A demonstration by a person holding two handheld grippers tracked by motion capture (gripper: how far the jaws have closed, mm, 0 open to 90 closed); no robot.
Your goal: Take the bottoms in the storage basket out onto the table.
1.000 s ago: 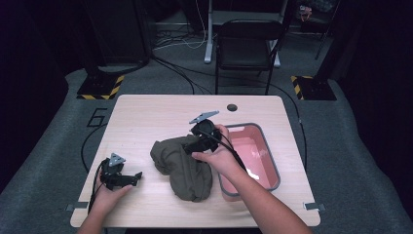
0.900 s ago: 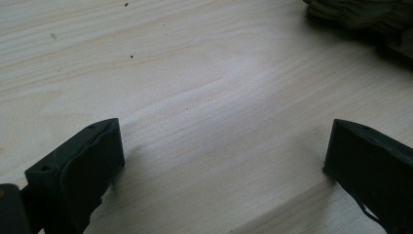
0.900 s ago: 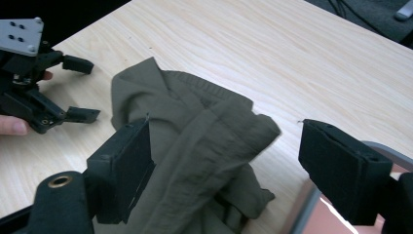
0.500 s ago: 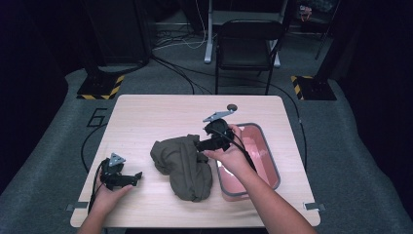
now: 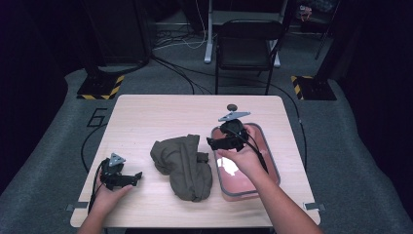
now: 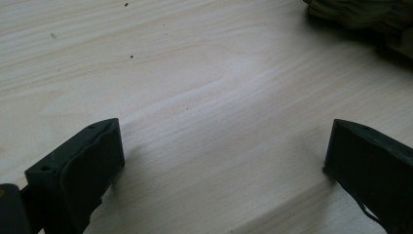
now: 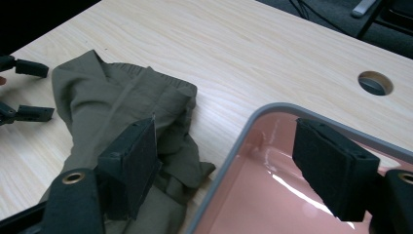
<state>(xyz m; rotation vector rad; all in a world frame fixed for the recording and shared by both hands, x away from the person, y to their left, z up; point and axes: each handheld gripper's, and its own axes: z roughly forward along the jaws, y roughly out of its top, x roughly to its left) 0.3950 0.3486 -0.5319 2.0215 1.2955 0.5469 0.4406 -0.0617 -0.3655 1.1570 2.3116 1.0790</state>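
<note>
A crumpled olive-green garment [image 5: 182,165] lies in the middle of the wooden table [image 5: 160,117]. Just to its right stands a pink tray [image 5: 242,197] with a grey rim. My right gripper [image 5: 211,143] hovers over the tray's left rim, open and holding nothing, its jaws pointing toward the garment. In the right gripper view the right gripper [image 7: 229,165] straddles the tray rim [image 7: 272,109], with the garment [image 7: 122,102] to the left. My left gripper [image 5: 138,176] rests low at the table's front left, open and apart from the garment. The left gripper [image 6: 219,165] has bare wood between its jaws, and the garment [image 6: 360,14] lies farther off.
A round cable hole [image 5: 232,107] sits near the table's far edge behind the tray. A black chair [image 5: 248,44] stands beyond the table, with cables and black-and-yellow floor bases [image 5: 100,87] around it.
My right gripper has moved to the right, off the garment and over the tray's left rim. The left gripper and the garment have stayed put.
</note>
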